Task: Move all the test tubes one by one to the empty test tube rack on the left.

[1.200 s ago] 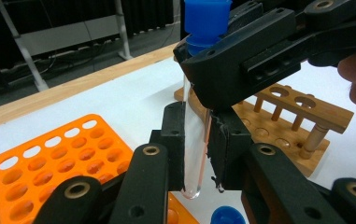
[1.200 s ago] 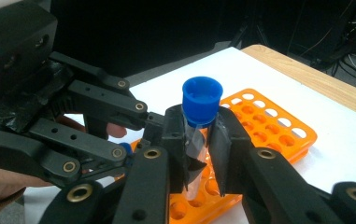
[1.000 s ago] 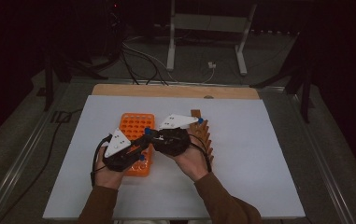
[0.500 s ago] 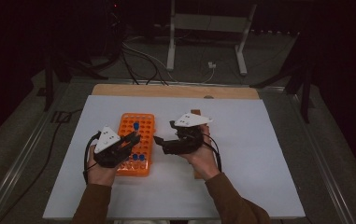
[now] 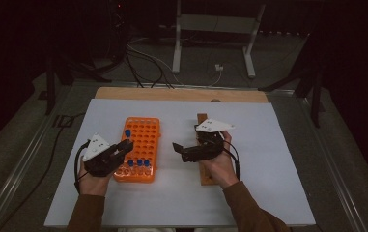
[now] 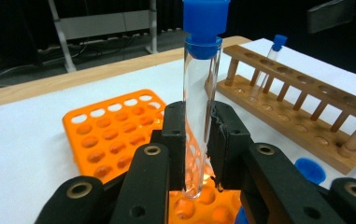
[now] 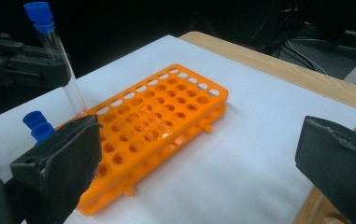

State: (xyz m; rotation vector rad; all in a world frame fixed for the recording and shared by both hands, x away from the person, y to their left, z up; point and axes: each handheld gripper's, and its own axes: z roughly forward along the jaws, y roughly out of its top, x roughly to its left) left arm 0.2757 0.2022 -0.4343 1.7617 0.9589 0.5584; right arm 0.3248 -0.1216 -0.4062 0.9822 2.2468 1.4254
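My left gripper (image 6: 199, 116) is shut on a clear test tube (image 6: 201, 93) with a blue cap and holds it upright over the near end of the orange rack (image 5: 143, 137). In the high view the left gripper (image 5: 123, 147) sits at the rack's near left corner. My right gripper (image 5: 179, 150) stands open and empty, right of the orange rack and above the wooden rack (image 5: 205, 176). In the right gripper view its jaws (image 7: 196, 135) are wide apart, facing the orange rack (image 7: 166, 116) and the held tube (image 7: 66, 74). A few blue-capped tubes (image 5: 138, 163) stand in the rack's near row.
The wooden rack (image 6: 297, 107) holds one blue-capped tube (image 6: 270, 56) at its far end. A white sheet (image 5: 278, 159) covers the table, with a wooden strip (image 5: 172, 93) along the far edge. Cables and a metal stand (image 5: 176, 43) lie beyond.
The two grippers were close together over the orange rack and have drawn apart. The left went left with the tube. The right went right, over the wooden rack.
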